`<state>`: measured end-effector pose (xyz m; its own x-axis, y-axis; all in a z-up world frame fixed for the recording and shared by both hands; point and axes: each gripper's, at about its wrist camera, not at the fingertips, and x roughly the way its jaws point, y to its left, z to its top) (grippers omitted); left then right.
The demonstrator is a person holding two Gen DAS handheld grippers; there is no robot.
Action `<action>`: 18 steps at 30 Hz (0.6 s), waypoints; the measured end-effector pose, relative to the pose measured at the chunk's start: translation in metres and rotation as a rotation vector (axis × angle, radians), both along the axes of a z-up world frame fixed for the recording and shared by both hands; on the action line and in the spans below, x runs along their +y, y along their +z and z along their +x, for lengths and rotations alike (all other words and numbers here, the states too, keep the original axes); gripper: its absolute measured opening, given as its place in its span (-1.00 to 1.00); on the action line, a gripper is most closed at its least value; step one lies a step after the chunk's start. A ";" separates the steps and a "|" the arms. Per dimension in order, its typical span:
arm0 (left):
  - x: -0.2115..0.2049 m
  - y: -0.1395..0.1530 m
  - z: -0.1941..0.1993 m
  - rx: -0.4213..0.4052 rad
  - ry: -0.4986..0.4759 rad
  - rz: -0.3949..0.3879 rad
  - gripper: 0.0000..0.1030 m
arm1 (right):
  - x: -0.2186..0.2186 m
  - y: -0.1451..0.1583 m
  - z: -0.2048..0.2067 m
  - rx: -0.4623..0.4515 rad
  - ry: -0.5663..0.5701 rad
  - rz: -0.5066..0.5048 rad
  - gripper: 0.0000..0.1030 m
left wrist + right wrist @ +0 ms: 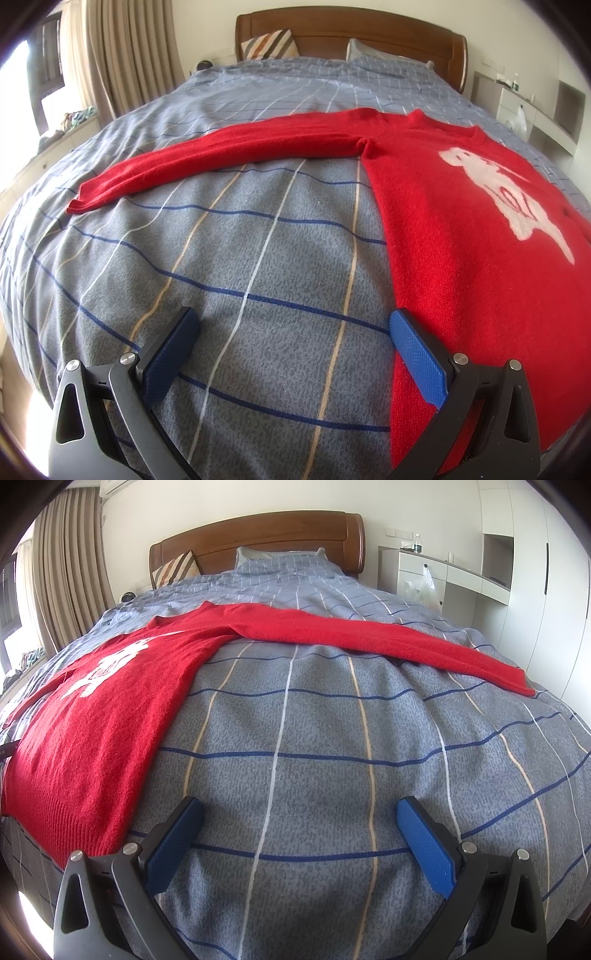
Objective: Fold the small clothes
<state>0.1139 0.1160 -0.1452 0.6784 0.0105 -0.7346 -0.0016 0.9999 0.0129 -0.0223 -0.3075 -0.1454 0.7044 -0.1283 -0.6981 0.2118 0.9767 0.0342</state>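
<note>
With both our left gripper [293, 328] and right gripper [299, 818] spread wide and empty beside the red sweater [461, 229] lying flat on the bed [258, 258], we should pinch each sleeve cuff cleanly first.

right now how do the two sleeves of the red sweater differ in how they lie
The sleeve in the left wrist view runs out to the left, its cuff nearest the curtain side; the sleeve in the right wrist view runs out to the right, its cuff toward the white cabinets. The left gripper has one finger over the sweater's hem edge; the right gripper sits just beside the hem, over bare bedspread. Both sleeves lie flat, fully spread, unfolded; both grippers are open.
</note>
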 end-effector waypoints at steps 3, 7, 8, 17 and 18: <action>0.000 0.000 0.000 0.000 0.000 0.000 0.99 | 0.000 0.000 0.000 0.000 0.000 0.000 1.00; 0.000 0.000 0.000 0.000 0.000 0.001 0.99 | 0.000 0.000 -0.001 -0.001 0.000 -0.001 1.00; 0.000 0.000 0.000 0.000 0.000 0.000 0.99 | 0.000 0.000 -0.001 -0.001 0.000 -0.001 1.00; 0.002 -0.001 0.000 0.001 -0.002 -0.004 0.99 | 0.000 0.000 0.000 0.000 0.001 -0.005 1.00; 0.002 -0.001 0.000 -0.001 -0.003 -0.005 0.99 | 0.000 0.001 0.001 0.009 0.004 -0.008 1.00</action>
